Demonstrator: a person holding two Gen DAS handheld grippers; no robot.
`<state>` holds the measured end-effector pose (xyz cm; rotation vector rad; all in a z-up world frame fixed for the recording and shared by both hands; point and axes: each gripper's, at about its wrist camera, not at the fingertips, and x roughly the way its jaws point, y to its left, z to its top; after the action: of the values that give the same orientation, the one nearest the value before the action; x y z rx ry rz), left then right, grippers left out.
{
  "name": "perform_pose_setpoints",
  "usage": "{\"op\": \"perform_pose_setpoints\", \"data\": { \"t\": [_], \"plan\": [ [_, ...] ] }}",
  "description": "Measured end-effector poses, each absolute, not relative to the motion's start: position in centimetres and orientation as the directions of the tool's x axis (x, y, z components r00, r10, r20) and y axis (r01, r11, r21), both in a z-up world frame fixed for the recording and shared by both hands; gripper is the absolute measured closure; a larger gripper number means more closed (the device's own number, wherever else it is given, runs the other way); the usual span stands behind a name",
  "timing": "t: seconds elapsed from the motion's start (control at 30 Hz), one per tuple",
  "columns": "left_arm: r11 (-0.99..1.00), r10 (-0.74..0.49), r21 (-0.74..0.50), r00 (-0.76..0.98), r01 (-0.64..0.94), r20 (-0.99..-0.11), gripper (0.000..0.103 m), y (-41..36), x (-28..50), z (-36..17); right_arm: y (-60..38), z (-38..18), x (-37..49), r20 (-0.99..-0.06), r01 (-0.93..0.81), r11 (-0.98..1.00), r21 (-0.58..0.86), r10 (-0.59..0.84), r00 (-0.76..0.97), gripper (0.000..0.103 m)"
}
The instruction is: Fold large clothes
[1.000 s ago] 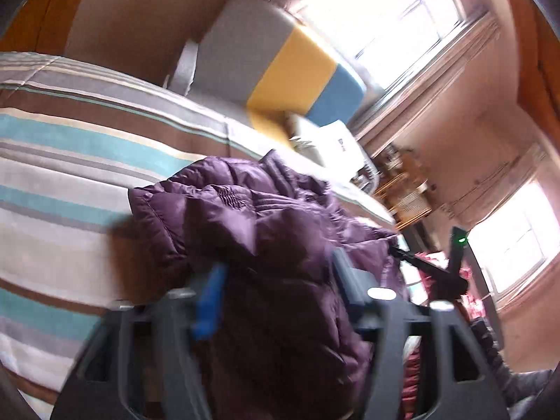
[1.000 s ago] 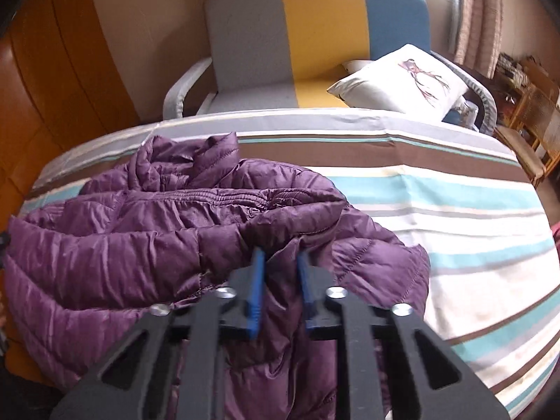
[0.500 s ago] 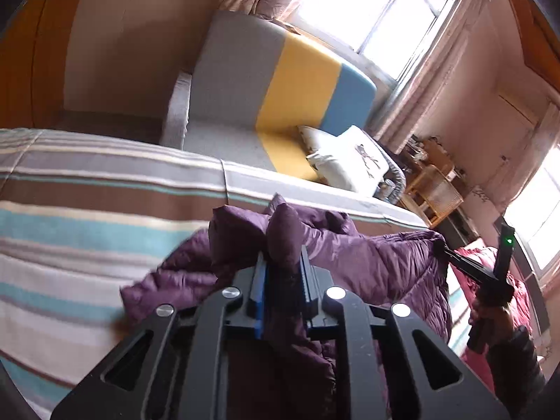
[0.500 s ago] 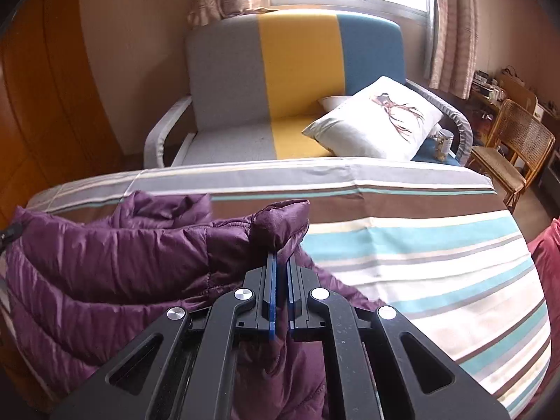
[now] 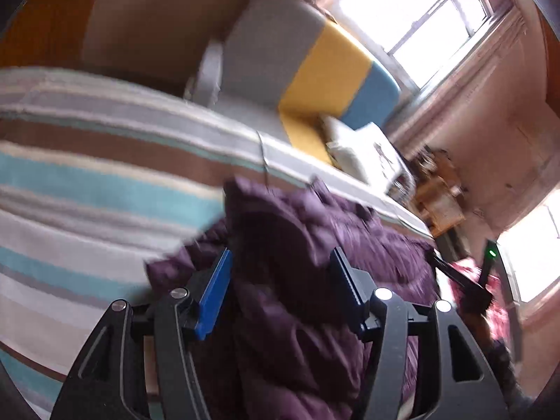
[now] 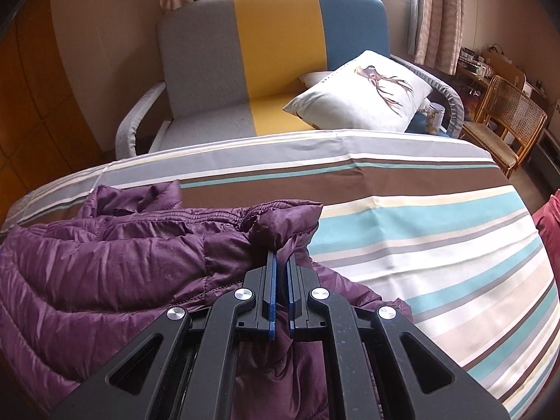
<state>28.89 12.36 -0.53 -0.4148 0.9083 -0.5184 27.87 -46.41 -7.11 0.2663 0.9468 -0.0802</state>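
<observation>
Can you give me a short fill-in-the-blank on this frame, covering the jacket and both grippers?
1. The jacket on the striped bed is ____ in colour.
2. The right gripper is shut on a fold of the ____.
3. The left gripper has its jaws ____, with jacket fabric between them.
4. The pillow on the sofa behind the bed is printed with a ____.

Missing words: purple; jacket; opening; deer
</observation>
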Motion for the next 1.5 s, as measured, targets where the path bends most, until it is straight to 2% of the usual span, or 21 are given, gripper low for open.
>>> {"op": "perform_pose_setpoints", "data": {
  "t": [0.07,0.1,0.13,0.17,0.23,0.3,0.53,0.8,1.1,1.27,1.33,1.37,1.4,1.43,1.47,1.5],
  "plan": [
    [0.793,-0.599,-0.553,0.491,0.256,-0.632,0.045,11.8,28.8,-1.2,-46.2,-7.1,27.9,-0.811,0.186,0.964,0.188,0.046,0.583,0.098],
    [0.792,-0.602,-0.551,0.486,0.263,-0.634,0.052,11.5,28.8,-1.4,-46.2,-7.1,27.8,-0.81,0.186,0.965,0.186,0.043,0.584,0.098],
    [0.788,-0.608,-0.553,0.479,0.27,-0.633,0.08,11.1,28.8,-1.6,-46.2,-7.0,27.8,-0.81,0.186,0.965,0.183,0.04,0.586,0.098],
    [0.793,-0.604,-0.541,0.479,0.28,-0.637,0.091,10.6,28.9,-1.6,-46.2,-6.9,27.7,-0.808,0.188,0.965,0.183,0.039,0.588,0.098],
    [0.812,-0.579,-0.503,0.515,0.295,-0.632,0.098,10.1,28.5,-1.0,-46.5,-6.4,27.5,-0.798,0.192,0.963,0.19,0.038,0.601,0.098],
    [0.824,-0.561,-0.48,0.549,0.3,-0.62,0.099,9.9,28.3,-0.1,-46.7,-5.7,27.1,-0.786,0.193,0.962,0.195,0.036,0.618,0.098],
    [0.883,-0.464,-0.386,0.625,0.267,-0.628,0.1,10.0,29.3,1.0,-46.7,-4.7,27.8,-0.754,0.221,0.953,0.208,0.012,0.657,0.098],
    [0.944,-0.327,-0.285,0.607,0.168,-0.724,0.1,8.8,32.3,-2.2,-45.4,-7.9,31.1,-0.802,0.258,0.957,0.131,-0.05,0.595,0.098],
    [0.961,-0.278,-0.227,0.557,0.16,-0.783,0.1,7.8,34.1,-6.2,-43.9,-13.2,33.1,-0.864,0.25,0.966,0.06,-0.075,0.497,0.098],
    [0.963,-0.271,-0.223,0.564,0.154,-0.78,0.1,7.7,34.2,-6.9,-44.2,-13.4,33.1,-0.867,0.253,0.964,0.077,-0.061,0.495,0.098],
    [0.967,-0.256,-0.213,0.564,0.142,-0.785,0.096,7.7,34.2,-6.6,-44.6,-13.2,33.2,-0.87,0.258,0.962,0.091,-0.05,0.491,0.097],
    [0.965,-0.262,-0.223,0.561,0.137,-0.785,0.096,7.9,34.1,-6.3,-44.8,-13.0,33.2,-0.87,0.261,0.96,0.099,-0.044,0.49,0.095],
    [0.966,-0.256,-0.223,0.563,0.128,-0.786,0.089,8.0,34.1,-6.1,-44.9,-12.7,33.1,-0.87,0.267,0.958,0.107,-0.04,0.492,0.088],
    [0.97,-0.242,-0.22,0.568,0.108,-0.787,0.07,8.2,33.9,-5.7,-45.0,-12.4,33.0,-0.869,0.271,0.956,0.116,-0.035,0.494,0.084],
    [0.966,-0.25,-0.243,0.582,0.091,-0.774,0.063,8.8,33.5,-5.2,-45.4,-11.8,32.7,-0.862,0.28,0.95,0.137,-0.025,0.506,0.07],
    [0.963,-0.254,-0.256,0.593,0.082,-0.764,0.059,9.2,33.2,-4.8,-45.7,-11.2,32.4,-0.854,0.287,0.946,0.152,-0.021,0.52,0.051]
  ]
}}
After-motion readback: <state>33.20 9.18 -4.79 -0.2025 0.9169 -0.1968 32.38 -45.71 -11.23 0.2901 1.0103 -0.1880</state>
